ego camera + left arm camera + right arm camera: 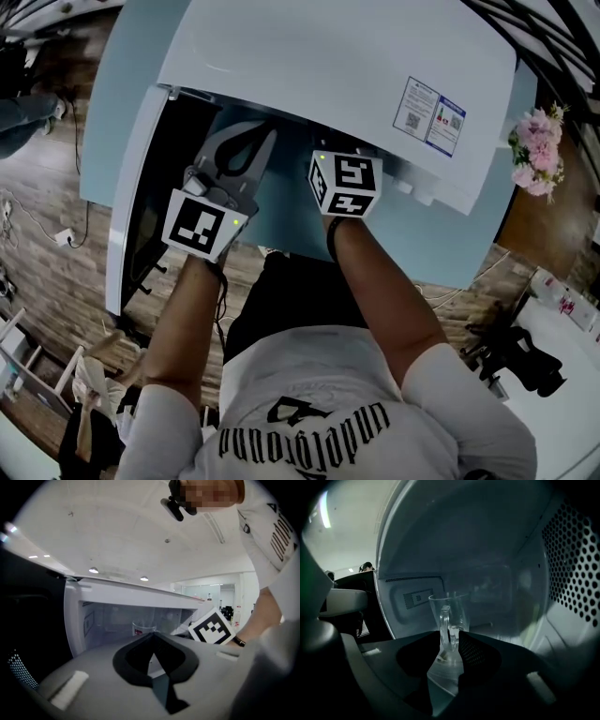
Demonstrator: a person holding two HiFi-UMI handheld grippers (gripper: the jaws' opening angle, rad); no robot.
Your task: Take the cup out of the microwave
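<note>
Cup [457, 613] handle pinched by right gripper [450, 638] reaching inside microwave [567, 573].

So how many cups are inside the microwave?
1. The clear glass cup stands inside the white microwave, its handle between the jaws of the right gripper. Parts of the inside are out of view.

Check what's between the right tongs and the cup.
Nothing; the right gripper view shows the right tongs closed on the cup by its handle.
</note>
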